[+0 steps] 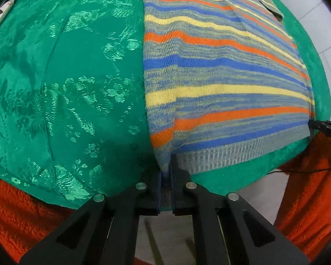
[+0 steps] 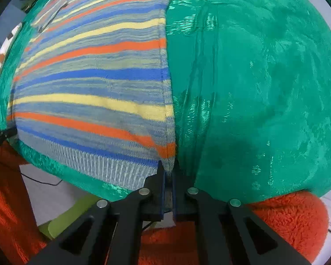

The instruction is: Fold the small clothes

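Note:
A striped knit sweater [image 1: 220, 70] in blue, orange, yellow and grey lies flat on a green patterned tablecloth [image 1: 66, 77]. My left gripper [image 1: 165, 172] is shut on the sweater's near left hem corner. The sweater also shows in the right wrist view [image 2: 94, 84], and my right gripper [image 2: 168, 172] is shut on its near right hem corner. The tip of the right gripper shows at the right edge of the left wrist view [image 1: 324, 128]. The left gripper's tip shows at the left edge of the right wrist view [image 2: 0, 135].
The tablecloth [image 2: 264, 77] covers a round table whose front edge runs just past both grippers. The person's orange fleece sleeves [image 1: 22, 205] [image 2: 275, 220] are below the edge. A cable [image 2: 42, 181] lies on the floor. A yellow-green object [image 2: 66, 218] sits under the table.

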